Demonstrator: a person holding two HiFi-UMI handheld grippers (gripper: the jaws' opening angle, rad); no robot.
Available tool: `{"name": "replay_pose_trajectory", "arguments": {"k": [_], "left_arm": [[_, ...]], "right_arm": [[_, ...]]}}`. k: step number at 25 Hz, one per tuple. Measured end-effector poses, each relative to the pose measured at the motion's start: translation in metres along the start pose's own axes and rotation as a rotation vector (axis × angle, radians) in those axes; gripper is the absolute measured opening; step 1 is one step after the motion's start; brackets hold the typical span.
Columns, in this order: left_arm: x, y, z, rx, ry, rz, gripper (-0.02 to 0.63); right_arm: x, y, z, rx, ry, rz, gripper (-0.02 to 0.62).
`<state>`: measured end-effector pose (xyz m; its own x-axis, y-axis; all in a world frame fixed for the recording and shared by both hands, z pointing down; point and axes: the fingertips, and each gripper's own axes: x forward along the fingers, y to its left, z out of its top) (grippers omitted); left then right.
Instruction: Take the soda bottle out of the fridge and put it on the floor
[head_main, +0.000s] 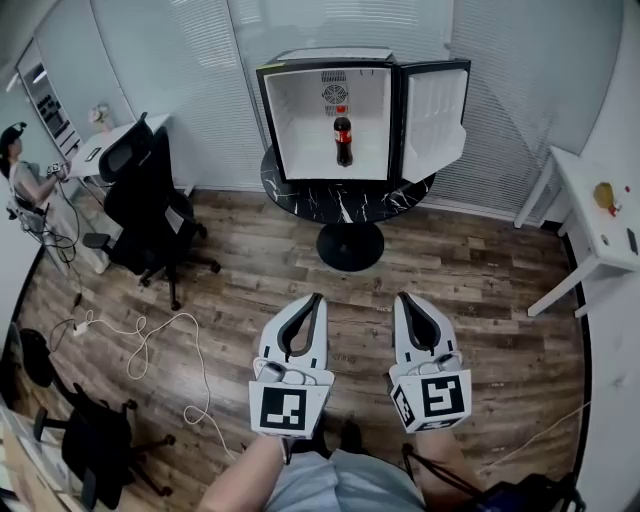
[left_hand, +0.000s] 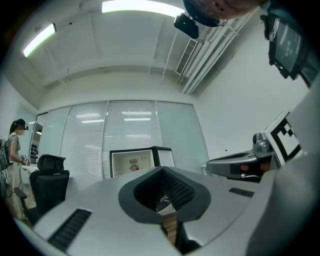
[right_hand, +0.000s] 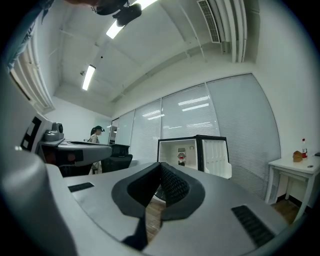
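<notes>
A dark soda bottle (head_main: 343, 137) with a red cap stands upright inside the small open fridge (head_main: 300, 80), whose door (head_main: 434, 118) swings to the right. The fridge sits on a round black marble table (head_main: 300, 195). My left gripper (head_main: 318, 298) and right gripper (head_main: 401, 298) are held side by side over the wooden floor, well short of the table, both pointing at the fridge. Both are shut with nothing between their jaws. From the right gripper view the bottle (right_hand: 181, 157) shows far ahead in the fridge (right_hand: 170, 150); the left gripper view shows the fridge (left_hand: 125, 162) too.
A black office chair (head_main: 150, 200) stands left of the table, with a white desk (head_main: 110, 145) and a person (head_main: 22, 185) beyond it. A white cable (head_main: 140, 345) trails on the floor at the left. Another white table (head_main: 605, 235) is at the right wall.
</notes>
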<state>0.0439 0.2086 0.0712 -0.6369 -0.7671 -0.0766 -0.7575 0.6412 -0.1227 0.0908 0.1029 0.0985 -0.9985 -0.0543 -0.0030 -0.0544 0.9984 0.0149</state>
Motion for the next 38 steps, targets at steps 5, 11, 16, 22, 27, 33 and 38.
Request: {"name": "replay_pose_trajectory", "arguments": {"k": [5,11,16,22,27,33,38], "left_arm": [[0.026,0.026,-0.014,-0.001,0.006,0.019,0.017],[0.083,0.076,-0.039,-0.021,0.008,0.030,0.017],[0.139,0.125,-0.043,-0.033,-0.012,0.014,0.017],[0.195,0.173,-0.040,-0.033,-0.031,-0.015,0.017],[0.229,0.201,-0.044,-0.023,-0.041,-0.046,0.017],[0.257,0.209,-0.067,-0.042,-0.014,-0.084,0.017],[0.286,0.204,-0.081,-0.045,0.005,-0.120,0.017]], "right_arm": [[0.038,-0.004,-0.011,-0.002,0.014,0.008,0.014],[0.113,-0.012,-0.021,-0.025,0.028,0.013,0.014],[0.187,-0.019,-0.015,-0.039,0.033,0.000,0.014],[0.261,-0.027,-0.004,-0.044,0.022,-0.024,0.014],[0.304,-0.030,0.004,-0.047,-0.004,-0.044,0.014],[0.327,-0.039,-0.007,-0.051,0.006,-0.070,0.014],[0.344,-0.062,-0.013,-0.044,0.014,-0.102,0.014]]}}
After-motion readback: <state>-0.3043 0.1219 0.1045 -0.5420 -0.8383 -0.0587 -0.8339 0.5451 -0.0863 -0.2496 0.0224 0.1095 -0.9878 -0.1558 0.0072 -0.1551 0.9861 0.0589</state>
